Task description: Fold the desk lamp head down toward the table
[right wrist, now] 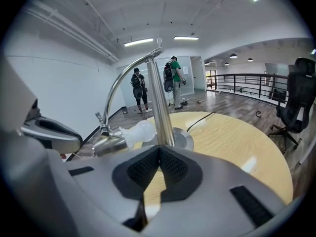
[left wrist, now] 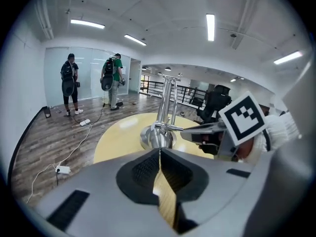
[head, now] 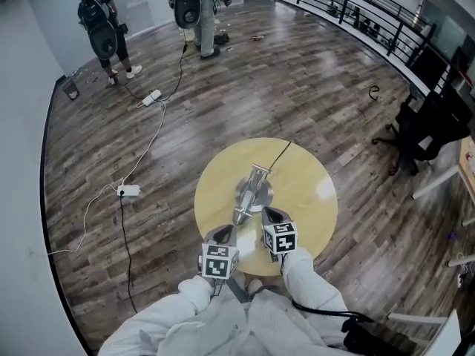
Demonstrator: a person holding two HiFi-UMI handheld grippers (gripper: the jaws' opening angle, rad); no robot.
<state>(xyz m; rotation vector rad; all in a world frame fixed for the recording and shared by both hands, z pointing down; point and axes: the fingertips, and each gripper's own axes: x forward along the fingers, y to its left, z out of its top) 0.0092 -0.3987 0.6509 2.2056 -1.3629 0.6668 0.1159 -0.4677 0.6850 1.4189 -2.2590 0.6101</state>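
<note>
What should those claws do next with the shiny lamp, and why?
Probably open the left gripper and reach for the chrome desk lamp's head: it and the right gripper are shut on nothing, and the head hangs clear above the round yellow table.

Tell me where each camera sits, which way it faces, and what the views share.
Head view: on the person's head, looking steeply down on the round table and desk lamp; the left gripper, right gripper and white sleeves show.
Left gripper view: on the left gripper, looking along its shut jaws at the lamp; the right gripper shows at right.
Right gripper view: on the right gripper, looking along its shut jaws at the lamp's pole.
Shared: all three show the lamp and table.
</note>
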